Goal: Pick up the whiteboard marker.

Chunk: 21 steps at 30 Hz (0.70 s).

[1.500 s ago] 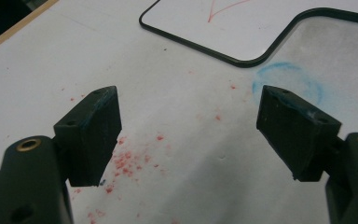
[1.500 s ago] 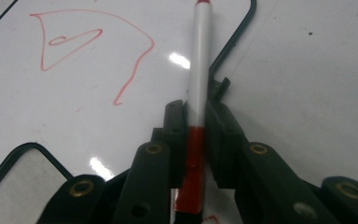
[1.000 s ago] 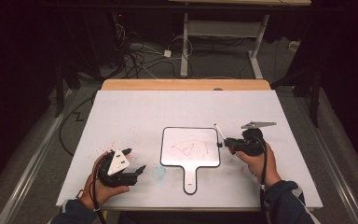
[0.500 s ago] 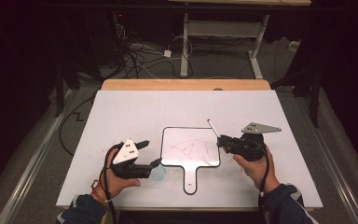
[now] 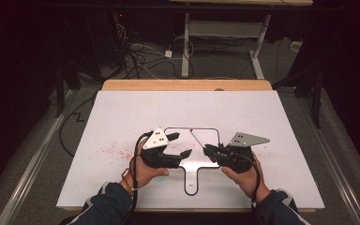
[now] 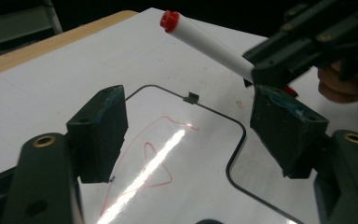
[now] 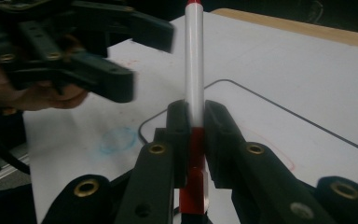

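Note:
A small handled whiteboard (image 5: 191, 182) with a red scribble (image 6: 154, 158) lies on the white table cover. My right gripper (image 5: 209, 150) is shut on a white marker (image 5: 197, 139) with red ends. The marker slants up and left over the board, its red end (image 6: 170, 19) uppermost. In the right gripper view the marker (image 7: 194, 60) rises straight from between the jaws of the right gripper (image 7: 195, 126). My left gripper (image 5: 179, 144) hovers over the board's left part, open, with nothing between its pads (image 6: 98, 133). Its jaws have just been closing a little. The two grippers face each other closely.
Red smudges (image 5: 115, 151) and a faint blue ring (image 7: 116, 140) mark the table cover left of the board. A wooden table edge (image 5: 187, 85) runs along the far side. Cables and desk legs (image 5: 185, 47) stand on the floor beyond.
Both hands have moved toward the middle. The left gripper came right and up from the table's near left to above the board's left edge. The right gripper shifted left with the marker.

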{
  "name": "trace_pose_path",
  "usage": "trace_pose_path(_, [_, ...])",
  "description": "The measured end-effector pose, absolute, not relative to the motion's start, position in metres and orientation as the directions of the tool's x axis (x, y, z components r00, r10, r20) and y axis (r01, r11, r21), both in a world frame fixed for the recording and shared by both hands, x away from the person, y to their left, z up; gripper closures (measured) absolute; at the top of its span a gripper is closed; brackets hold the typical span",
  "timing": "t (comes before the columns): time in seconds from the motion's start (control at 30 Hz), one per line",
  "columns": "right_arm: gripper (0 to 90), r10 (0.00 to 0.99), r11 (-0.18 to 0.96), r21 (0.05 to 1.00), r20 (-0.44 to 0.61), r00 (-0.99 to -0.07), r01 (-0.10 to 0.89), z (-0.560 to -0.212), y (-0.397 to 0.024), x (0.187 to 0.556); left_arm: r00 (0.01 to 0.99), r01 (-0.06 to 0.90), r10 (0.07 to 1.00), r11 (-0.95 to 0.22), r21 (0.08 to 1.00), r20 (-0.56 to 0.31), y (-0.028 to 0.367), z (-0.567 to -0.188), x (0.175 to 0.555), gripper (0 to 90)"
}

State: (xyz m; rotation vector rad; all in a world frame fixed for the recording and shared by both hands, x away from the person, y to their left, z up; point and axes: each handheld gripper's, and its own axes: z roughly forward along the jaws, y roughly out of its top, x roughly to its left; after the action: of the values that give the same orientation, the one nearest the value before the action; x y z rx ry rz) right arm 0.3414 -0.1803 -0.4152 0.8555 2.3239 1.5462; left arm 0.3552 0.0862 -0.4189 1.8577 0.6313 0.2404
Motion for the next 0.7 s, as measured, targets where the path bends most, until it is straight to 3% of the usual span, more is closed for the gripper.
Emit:
trace_pose_path(0.27, [81.5, 0.543, 0.298, 0.901, 0.113, -0.832, 0.316, -0.423, -0.172, 0.337, 0.863, 0.299, 0.481, -0.247, 0.922, -0.151, 0.079, -0.417, 0.359, 38.2])
trace_pose_path(0.57, [81.4, 0.518, 0.300, 0.915, 0.081, -0.852, 0.270, -0.427, -0.166, 0.333, 0.909, 0.280, 0.381, -0.253, 0.926, -0.171, 0.069, -0.415, 0.354, 66.2])
trace_pose_path(0.7, [81.4, 0.515, 0.314, 0.915, 0.058, -0.855, 0.251, -0.427, -0.164, 0.331, 0.923, 0.270, 0.345, -0.259, 0.927, -0.172, 0.069, -0.415, 0.354, 72.6])
